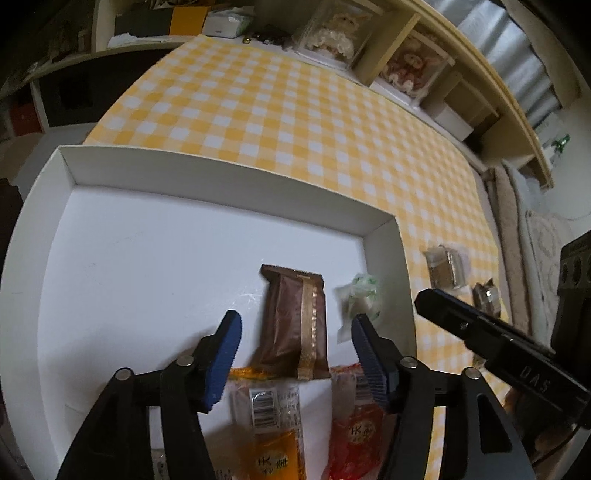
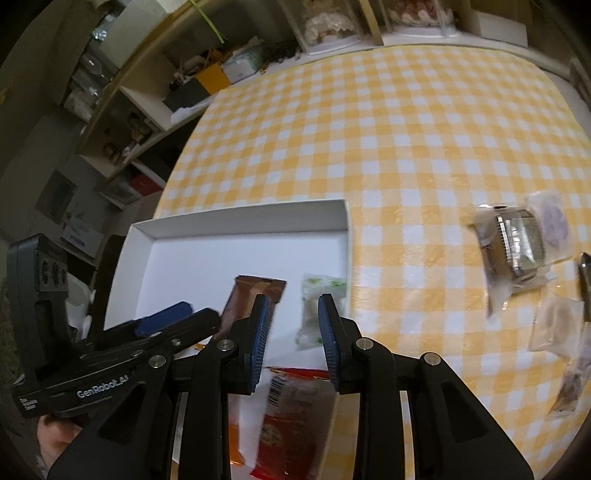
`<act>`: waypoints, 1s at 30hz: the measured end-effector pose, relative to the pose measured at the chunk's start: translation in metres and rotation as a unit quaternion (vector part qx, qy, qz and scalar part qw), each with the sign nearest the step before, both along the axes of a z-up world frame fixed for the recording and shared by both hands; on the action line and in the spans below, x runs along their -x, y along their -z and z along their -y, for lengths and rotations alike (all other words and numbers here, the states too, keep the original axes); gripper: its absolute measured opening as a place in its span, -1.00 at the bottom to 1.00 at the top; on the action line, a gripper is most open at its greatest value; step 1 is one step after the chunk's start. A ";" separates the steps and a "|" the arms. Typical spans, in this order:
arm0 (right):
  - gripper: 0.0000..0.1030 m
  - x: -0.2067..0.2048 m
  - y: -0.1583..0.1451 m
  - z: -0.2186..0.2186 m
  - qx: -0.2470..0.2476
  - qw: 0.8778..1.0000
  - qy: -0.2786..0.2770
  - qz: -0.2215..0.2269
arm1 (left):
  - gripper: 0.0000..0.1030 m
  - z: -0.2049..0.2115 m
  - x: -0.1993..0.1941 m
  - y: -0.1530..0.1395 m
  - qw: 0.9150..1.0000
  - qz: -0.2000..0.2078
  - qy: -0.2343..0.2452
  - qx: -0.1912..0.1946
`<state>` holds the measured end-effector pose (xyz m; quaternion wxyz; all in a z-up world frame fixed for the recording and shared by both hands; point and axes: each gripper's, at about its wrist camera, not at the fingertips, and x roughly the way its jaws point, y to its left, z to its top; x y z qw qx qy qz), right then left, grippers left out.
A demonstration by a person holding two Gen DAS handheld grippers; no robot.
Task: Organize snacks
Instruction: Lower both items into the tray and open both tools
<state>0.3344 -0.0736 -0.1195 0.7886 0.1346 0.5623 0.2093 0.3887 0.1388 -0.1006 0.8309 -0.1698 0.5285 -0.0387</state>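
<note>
A white shallow box [image 1: 221, 184] [image 2: 240, 218] lies on the yellow checked table. In it lie a brown snack bar [image 1: 291, 321] [image 2: 247, 302], a small green-white packet [image 1: 360, 299] [image 2: 317, 314], an orange packet [image 1: 269, 435] and a red packet [image 1: 354, 424] [image 2: 291, 417]. My left gripper [image 1: 295, 354] is open and empty above the brown bar. My right gripper [image 2: 291, 339] is open and empty above the green-white packet; its body shows in the left wrist view [image 1: 491, 332]. Several loose snack packets [image 2: 513, 243] [image 1: 443, 266] lie on the table to the right of the box.
Shelves with clear boxes of sweets [image 1: 332, 33] [image 2: 325, 22] and cartons line the table's far edge. A folded beige cloth [image 1: 517, 236] lies at the right edge. Shelving [image 2: 122, 110] stands left of the table.
</note>
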 end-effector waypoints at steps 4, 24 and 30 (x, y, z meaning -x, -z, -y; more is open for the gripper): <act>-0.42 0.005 -0.003 0.007 0.005 1.000 -0.001 -0.005 | 0.44 0.008 0.009 -0.009 1.000 0.000 0.008 -0.018; -0.05 0.029 -0.017 0.020 0.023 1.000 -0.009 0.005 | -0.66 0.023 -0.018 0.039 0.998 -0.042 0.043 -0.007; -0.05 0.027 -0.014 0.019 0.020 1.000 -0.013 0.002 | -0.66 0.023 -0.019 0.032 0.999 -0.026 0.041 -0.014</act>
